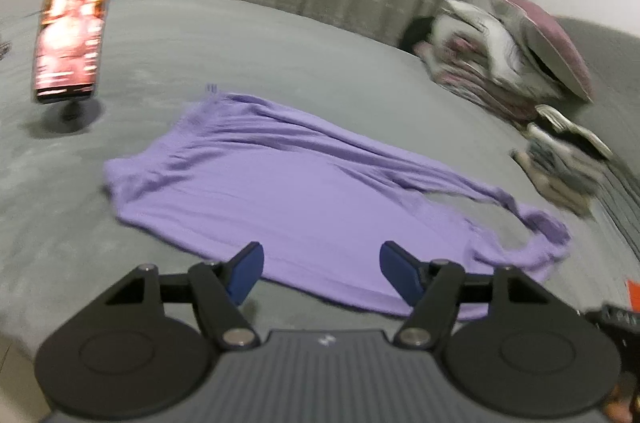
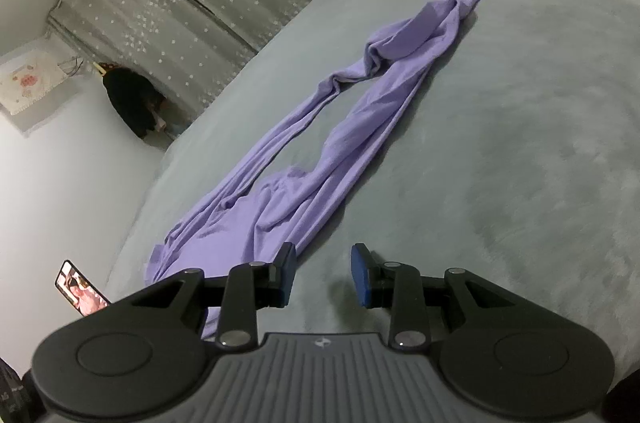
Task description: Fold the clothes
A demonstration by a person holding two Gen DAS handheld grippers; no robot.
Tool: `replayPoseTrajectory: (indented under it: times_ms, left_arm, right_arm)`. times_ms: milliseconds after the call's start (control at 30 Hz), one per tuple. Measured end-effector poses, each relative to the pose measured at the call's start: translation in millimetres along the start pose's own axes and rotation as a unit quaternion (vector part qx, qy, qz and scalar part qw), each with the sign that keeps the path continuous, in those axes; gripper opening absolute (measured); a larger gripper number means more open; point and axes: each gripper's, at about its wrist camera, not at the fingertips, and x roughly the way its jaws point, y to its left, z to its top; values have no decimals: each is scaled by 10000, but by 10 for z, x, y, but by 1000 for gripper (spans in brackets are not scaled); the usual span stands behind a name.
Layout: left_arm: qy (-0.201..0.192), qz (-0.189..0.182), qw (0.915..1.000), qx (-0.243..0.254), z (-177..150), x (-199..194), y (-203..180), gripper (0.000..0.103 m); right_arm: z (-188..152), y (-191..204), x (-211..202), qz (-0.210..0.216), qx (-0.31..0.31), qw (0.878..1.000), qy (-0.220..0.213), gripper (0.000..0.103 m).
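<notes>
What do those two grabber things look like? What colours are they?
The left gripper and right gripper match: black jointed arms with silver rivets, two round black discs, a ribbed grey body with a small white logo, and blue pads on the fingertips.

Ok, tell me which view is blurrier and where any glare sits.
Left wrist view: motion-smeared, the purple garment and pillow pile soft, the lit phone screen blown out. Right wrist view: sharper, even dim light, strong fisheye bending of the bed.
</notes>
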Motion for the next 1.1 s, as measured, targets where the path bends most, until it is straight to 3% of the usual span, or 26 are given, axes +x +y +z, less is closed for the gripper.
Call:
replayPoseTrajectory:
  times_ms: [300,467,567,867,1000,1100]
  left_arm:
    - [468,-987,9908,804,-199,262,-536,58]
    - [789,-1366,9804,1179,-325,427,-792,45]
    - [970,-1583,9726,1397,-398,525,-943,45]
    - [929,-1857,9612,1816,-386,680,-1274,43]
    - [709,-1932,9590,1947,-387,674,-1381,41]
    - [510,-2004,9578,1995,-376,639,-1416,41]
  right_arm:
    - [64,-103,-27,76,79,9999,-85,31]
    - [141,-189,-18,106,174,9997,-126,31]
    - [213,-244,-23,61,188,9996,-225,31]
    - [508,-416,70,-217,117,9985,-493,29]
    - [616,-422,165,-401,19,9983,-430,20]
    - [651,-384,200,-464,-83,9981,-389,20]
